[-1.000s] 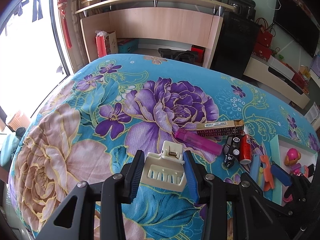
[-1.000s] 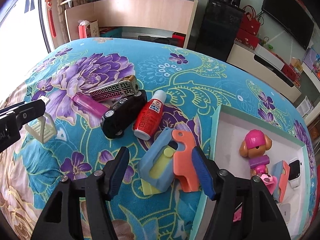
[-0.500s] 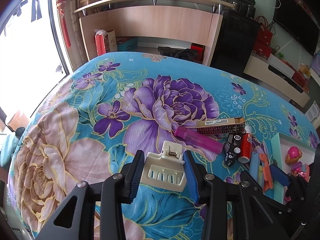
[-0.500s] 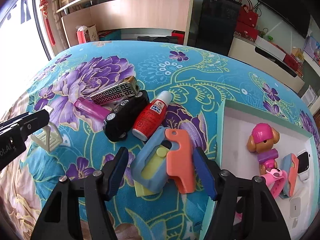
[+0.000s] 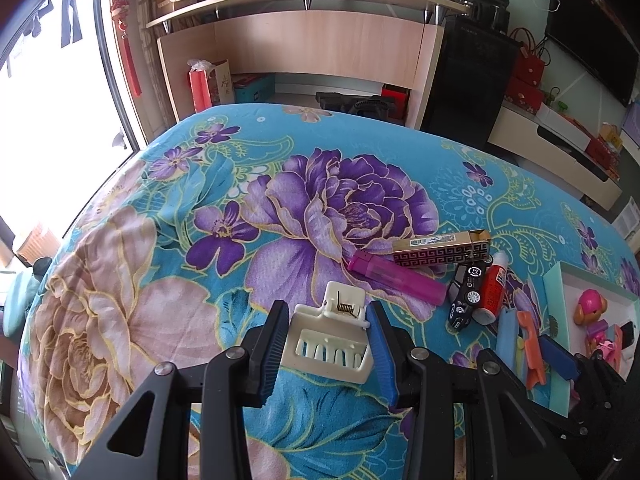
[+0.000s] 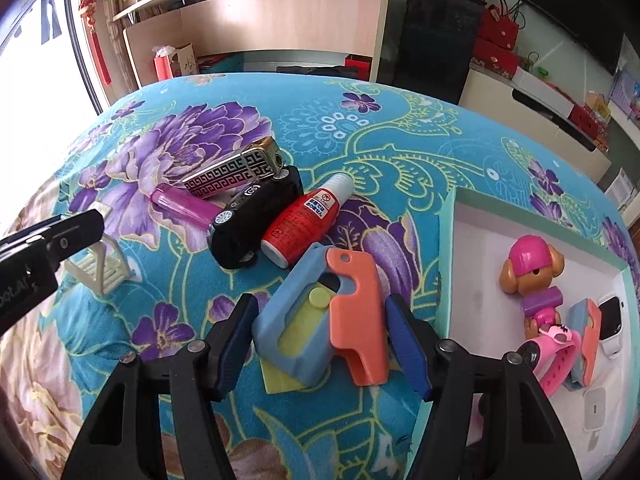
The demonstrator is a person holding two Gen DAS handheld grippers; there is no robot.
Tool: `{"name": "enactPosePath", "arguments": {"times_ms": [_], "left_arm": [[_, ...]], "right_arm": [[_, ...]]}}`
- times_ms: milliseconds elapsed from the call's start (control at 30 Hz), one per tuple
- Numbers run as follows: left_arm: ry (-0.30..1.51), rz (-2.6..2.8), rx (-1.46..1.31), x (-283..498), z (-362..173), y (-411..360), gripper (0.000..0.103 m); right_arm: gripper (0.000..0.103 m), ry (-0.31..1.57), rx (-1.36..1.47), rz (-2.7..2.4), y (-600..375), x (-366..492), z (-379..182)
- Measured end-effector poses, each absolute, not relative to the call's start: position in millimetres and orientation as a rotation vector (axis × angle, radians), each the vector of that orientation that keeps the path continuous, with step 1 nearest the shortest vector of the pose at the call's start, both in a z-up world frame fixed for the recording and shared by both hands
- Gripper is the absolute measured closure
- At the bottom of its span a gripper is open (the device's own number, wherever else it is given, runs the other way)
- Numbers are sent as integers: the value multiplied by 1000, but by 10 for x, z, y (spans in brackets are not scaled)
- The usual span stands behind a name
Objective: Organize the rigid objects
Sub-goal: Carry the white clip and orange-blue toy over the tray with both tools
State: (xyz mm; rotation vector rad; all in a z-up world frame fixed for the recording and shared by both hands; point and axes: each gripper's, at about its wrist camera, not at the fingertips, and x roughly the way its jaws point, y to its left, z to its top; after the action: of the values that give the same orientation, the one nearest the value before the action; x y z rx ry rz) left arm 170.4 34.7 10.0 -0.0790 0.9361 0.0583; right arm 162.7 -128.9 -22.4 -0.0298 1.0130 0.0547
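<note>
My left gripper (image 5: 330, 350) is shut on a cream hair claw clip (image 5: 326, 344), which lies on the floral cloth with its spring end pointing away. In the right wrist view the same clip (image 6: 100, 272) shows under the left fingers (image 6: 60, 240). My right gripper (image 6: 322, 344) has its pads against both sides of a blue, orange and yellow folding toy (image 6: 296, 312) that rests on the cloth. Just beyond it lie a red glue bottle (image 6: 304, 220), a black toy car (image 6: 252, 220), a pink lighter (image 6: 184, 208) and a patterned gold box (image 6: 236, 174).
A teal-rimmed white box (image 6: 448, 248) sits right of the toy, holding a pink-hatted dog figure (image 6: 532, 272), a pink watch (image 6: 560, 356) and other small items. The cloth-covered table (image 5: 160, 240) is bare to the left. Shelves and cabinets stand behind.
The right gripper's jaws narrowed a little around the folding toy and its view rolled slightly. The left gripper and the clip have not moved.
</note>
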Motion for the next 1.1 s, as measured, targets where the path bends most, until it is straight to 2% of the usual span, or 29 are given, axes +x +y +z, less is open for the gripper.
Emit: {"name": "enactPosePath", "arguments": {"times_ms": [200, 600, 1100], "left_arm": [[915, 57, -79, 1669, 175, 346, 60], [842, 25, -59, 1567, 447, 214, 60], [776, -268, 91, 1366, 703, -936, 60]], "right_arm": [[36, 1009, 64, 109, -1339, 1566, -122], [36, 871, 131, 63, -1699, 1388, 407], [36, 831, 191, -263, -3006, 1007, 658]]}}
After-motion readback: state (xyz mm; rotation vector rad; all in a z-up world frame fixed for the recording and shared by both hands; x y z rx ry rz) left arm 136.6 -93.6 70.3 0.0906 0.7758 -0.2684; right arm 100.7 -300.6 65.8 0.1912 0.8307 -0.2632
